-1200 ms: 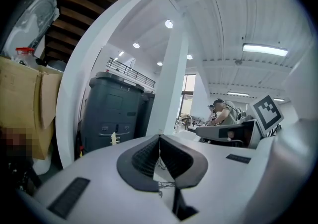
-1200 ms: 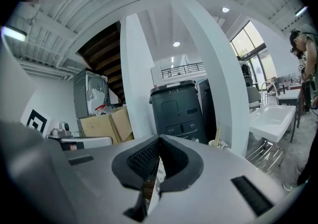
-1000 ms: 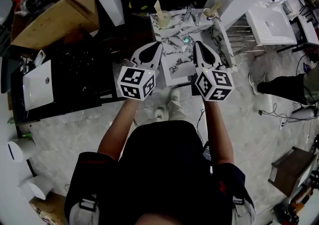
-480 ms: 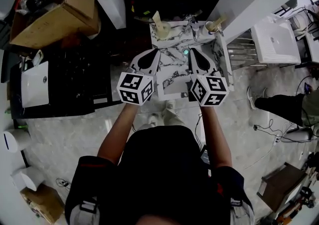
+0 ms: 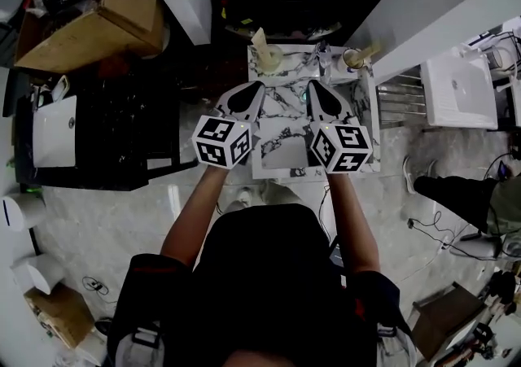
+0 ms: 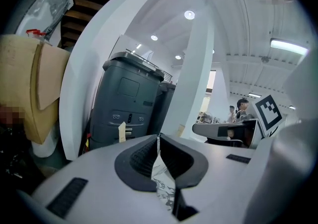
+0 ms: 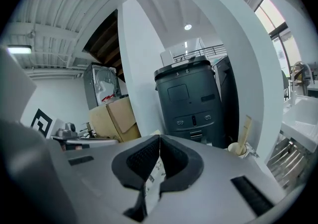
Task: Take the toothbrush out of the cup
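Left gripper (image 5: pixel 257 87) and right gripper (image 5: pixel 313 85), jaws closed on nothing, are held side by side above the marble table (image 5: pixel 281 150). At the table's far edge, the right cup (image 5: pixel 352 58) holds a toothbrush (image 5: pixel 368 51). The left cup (image 5: pixel 269 56) holds a pale upright stick (image 5: pixel 259 38).

Looking down from above, the left gripper (image 5: pixel 257 87) and right gripper (image 5: pixel 313 85) cover much of the marble table (image 5: pixel 281 150). Their marker cubes (image 5: pixel 221 140) hide the person's hands. At the table's far edge stand a pale stick (image 5: pixel 259 38) in the left cup (image 5: pixel 269 58) and a thinner stick (image 5: pixel 368 51) in the right cup (image 5: pixel 352 58). Both are too small to tell which is a toothbrush. In the right gripper view, the gripper's body cuts off the right cup's base. A bystander's leg (image 5: pixel 460 198) runs off the right edge.
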{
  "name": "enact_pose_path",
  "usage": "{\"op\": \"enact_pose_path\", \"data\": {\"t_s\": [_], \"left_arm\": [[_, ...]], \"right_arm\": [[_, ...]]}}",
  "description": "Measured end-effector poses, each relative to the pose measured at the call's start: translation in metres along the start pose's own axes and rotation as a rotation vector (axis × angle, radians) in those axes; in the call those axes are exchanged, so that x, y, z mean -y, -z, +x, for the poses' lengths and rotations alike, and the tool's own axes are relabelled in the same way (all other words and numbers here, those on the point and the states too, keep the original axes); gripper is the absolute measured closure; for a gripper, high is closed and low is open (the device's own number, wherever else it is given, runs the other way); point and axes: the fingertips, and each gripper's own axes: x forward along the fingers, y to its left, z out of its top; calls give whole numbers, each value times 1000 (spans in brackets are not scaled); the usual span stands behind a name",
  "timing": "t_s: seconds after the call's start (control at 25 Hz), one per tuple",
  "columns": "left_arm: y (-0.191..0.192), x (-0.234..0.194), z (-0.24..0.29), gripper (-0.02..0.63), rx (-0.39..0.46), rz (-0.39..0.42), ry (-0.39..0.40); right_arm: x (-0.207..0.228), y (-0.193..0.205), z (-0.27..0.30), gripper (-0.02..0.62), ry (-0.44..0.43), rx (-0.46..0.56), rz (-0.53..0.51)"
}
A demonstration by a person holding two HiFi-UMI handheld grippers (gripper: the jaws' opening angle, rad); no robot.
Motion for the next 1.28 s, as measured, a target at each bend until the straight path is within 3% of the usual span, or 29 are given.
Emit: {"op": "enact_pose_path", "data": {"t_s": [0.24,0.48,0.96,1.12,1.28], "left_arm": [[4,-15,21,592,-18,-30,-6],[6,-39,36,583,-33,-47,-76],[22,-70,81,434,-77,-84,-101],[28,-85,99,357,-91,-89,-143],[30,-99,113,334,-99,-95,-181]], "right_arm": [[4,1,29,561,-50,-34,-17],[5,4,55,561,-92,-69,-17],[22,18,86,561,-122,-122,1],[28,20,90,561,-125,-133,12],[34,25,91,561,-131,-148,18]]}}
